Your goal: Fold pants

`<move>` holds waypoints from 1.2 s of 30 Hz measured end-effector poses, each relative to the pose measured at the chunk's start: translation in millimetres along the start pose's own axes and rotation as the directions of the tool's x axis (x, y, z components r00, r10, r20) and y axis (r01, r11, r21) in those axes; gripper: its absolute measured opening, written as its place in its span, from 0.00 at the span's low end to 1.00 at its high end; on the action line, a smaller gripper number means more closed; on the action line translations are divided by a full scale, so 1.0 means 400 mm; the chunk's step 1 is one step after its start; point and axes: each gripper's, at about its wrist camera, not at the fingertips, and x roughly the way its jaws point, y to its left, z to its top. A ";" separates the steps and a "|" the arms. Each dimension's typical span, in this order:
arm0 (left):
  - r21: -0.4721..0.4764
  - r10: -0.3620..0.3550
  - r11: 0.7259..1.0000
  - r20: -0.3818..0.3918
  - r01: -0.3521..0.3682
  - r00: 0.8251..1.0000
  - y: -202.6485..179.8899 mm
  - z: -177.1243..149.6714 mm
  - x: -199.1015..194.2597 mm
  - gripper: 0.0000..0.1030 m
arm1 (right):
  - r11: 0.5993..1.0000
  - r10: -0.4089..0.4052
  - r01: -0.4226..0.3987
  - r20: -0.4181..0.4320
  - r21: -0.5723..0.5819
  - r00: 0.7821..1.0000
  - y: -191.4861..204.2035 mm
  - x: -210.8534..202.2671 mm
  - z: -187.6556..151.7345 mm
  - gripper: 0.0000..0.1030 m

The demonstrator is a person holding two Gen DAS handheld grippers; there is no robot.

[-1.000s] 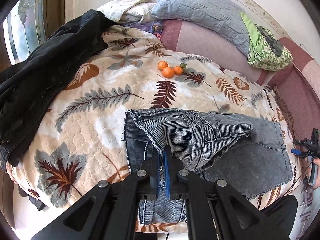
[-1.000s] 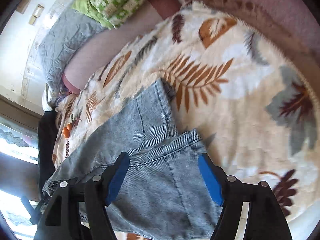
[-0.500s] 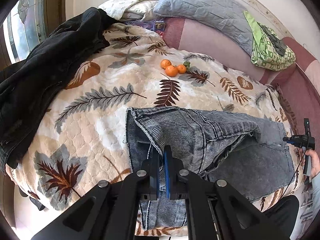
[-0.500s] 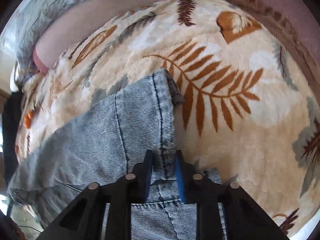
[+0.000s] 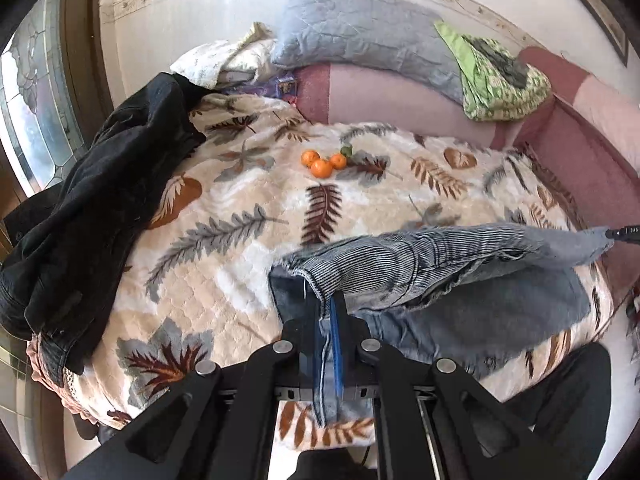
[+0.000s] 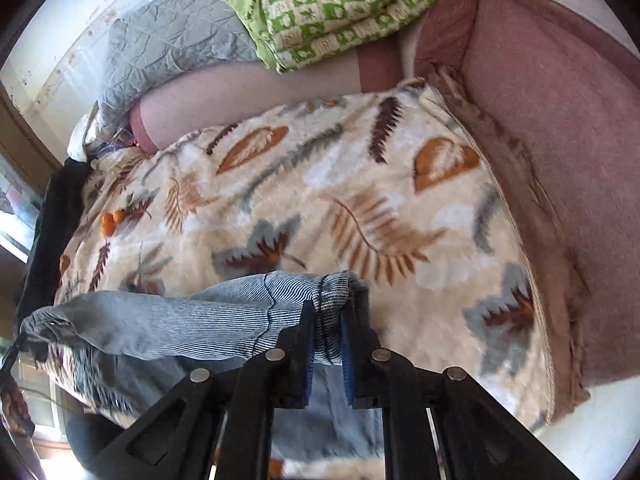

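Blue striped denim pants (image 5: 420,264) lie on a leaf-patterned blanket (image 5: 248,216) on a bed. My left gripper (image 5: 327,312) is shut on the left corner of the pants' upper layer and holds it lifted off the blanket. My right gripper (image 6: 330,312) is shut on the opposite corner of the pants (image 6: 192,320), also lifted; its tip shows in the left wrist view (image 5: 622,234) at the far right. The upper layer hangs stretched between the two grippers above the lower layer (image 5: 500,316).
Three oranges (image 5: 323,162) sit mid-blanket behind the pants. A black jacket (image 5: 92,208) covers the bed's left side. A grey pillow (image 5: 368,36) and a folded green quilt (image 5: 500,80) rest on the pink headboard cushion (image 6: 560,120). The bed's edge runs just below the grippers.
My right gripper closed on the pants' corner. Both grippers have since lifted the upper layer off the blanket, stretching it between them.
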 end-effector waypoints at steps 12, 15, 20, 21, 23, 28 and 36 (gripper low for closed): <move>0.045 0.172 0.985 -0.090 -0.168 0.981 0.054 -0.058 -0.010 0.17 | 0.970 0.113 -0.095 -0.070 0.223 0.991 -0.236 0.141 -0.245 0.58; 0.059 0.090 0.994 -0.039 -0.087 0.995 -0.038 -0.006 -0.001 0.38 | 0.966 0.154 -0.145 -0.028 0.214 0.988 -0.198 0.129 -0.189 0.60; 0.089 0.084 0.993 -0.135 -0.072 0.987 -0.176 -0.026 0.179 0.41 | 0.985 0.061 -0.058 -0.014 0.162 0.998 -0.106 0.229 -0.108 0.59; 0.081 0.088 0.994 -0.165 -0.075 0.982 -0.176 -0.043 0.225 0.41 | 0.988 0.028 -0.024 -0.020 0.155 0.999 -0.100 0.264 -0.090 0.59; 0.068 0.109 0.993 -0.237 -0.095 0.965 -0.176 -0.081 0.310 0.41 | 0.989 -0.001 0.008 -0.049 0.150 0.999 -0.092 0.329 -0.065 0.59; 0.014 0.087 0.996 -0.222 -0.086 0.971 -0.155 -0.107 0.323 0.43 | 0.989 -0.145 0.145 0.009 -0.009 0.989 -0.007 0.316 -0.037 0.13; -0.018 0.059 0.998 -0.210 -0.064 0.976 -0.147 -0.088 0.319 0.45 | 0.971 -0.232 0.232 -0.011 0.051 0.973 -0.063 0.355 -0.034 0.09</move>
